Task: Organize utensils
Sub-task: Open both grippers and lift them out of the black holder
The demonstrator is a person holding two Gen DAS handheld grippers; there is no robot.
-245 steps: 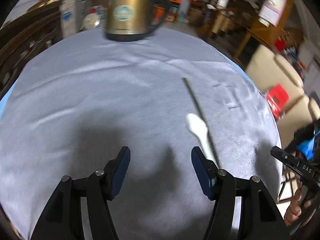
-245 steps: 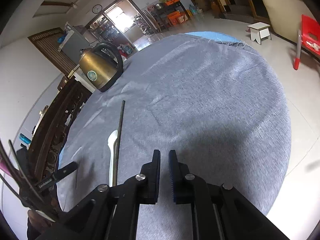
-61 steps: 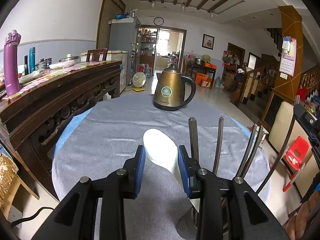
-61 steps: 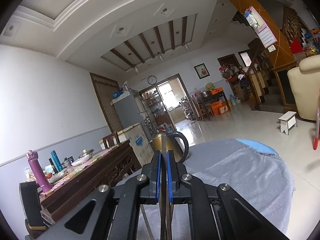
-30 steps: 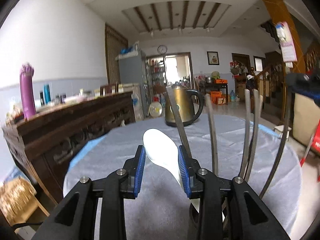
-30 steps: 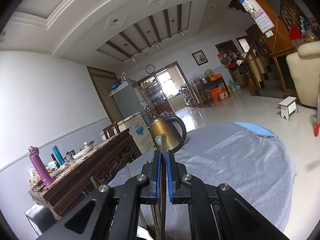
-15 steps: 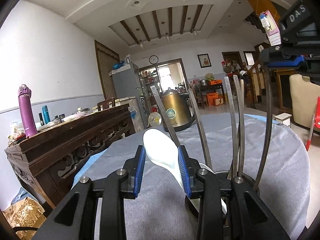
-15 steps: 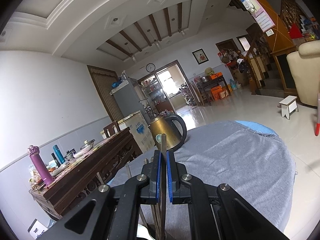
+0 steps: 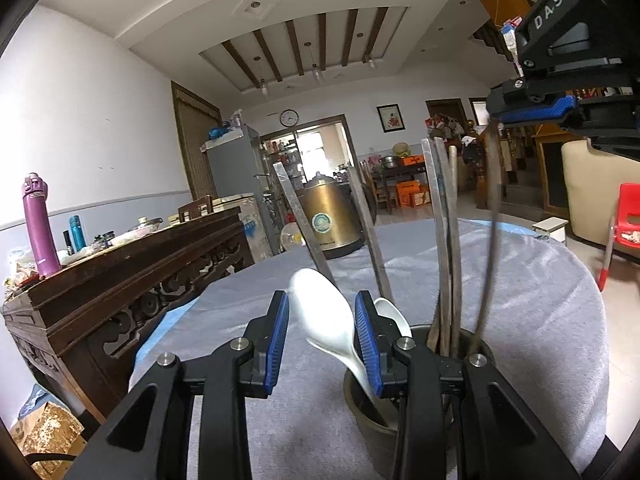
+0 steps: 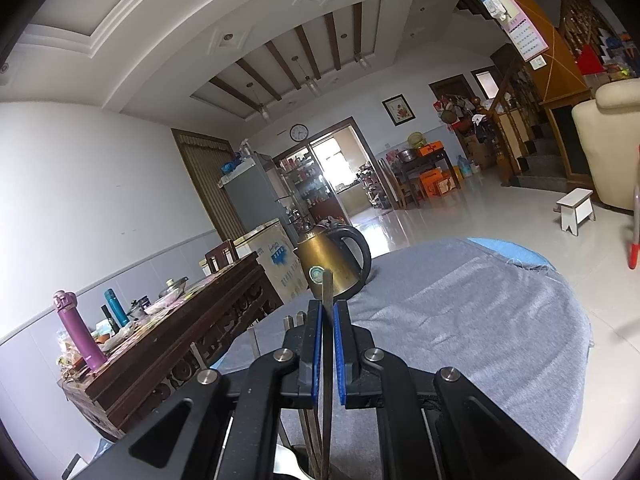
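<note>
Two grippers meet over a dark pot (image 9: 362,408) standing on the grey-clothed surface (image 9: 540,312) near its front edge. White letters "DAS" show on the right gripper's body in the left view's top right corner; a round label on the kettle (image 9: 326,216) is too small to read.

The left gripper (image 9: 322,334) points level across the surface toward the kettle at the far edge. Its jaws stand part open around a white spoon (image 9: 328,316), bowl up between the blue pads; the right pad touches the spoon's handle where it slants down into the pot, while whether the left pad touches the bowl cannot be told. A second white spoon (image 9: 394,314) leans in the pot just behind the right pad.

The right gripper (image 10: 327,348) is held above the pot, also facing the kettle. Its jaws are almost closed, pinching a thin metal rod (image 10: 327,320) that runs upright between them and down into the pot. Several more metal rods (image 9: 444,220) stand in the pot, fanning outward.
</note>
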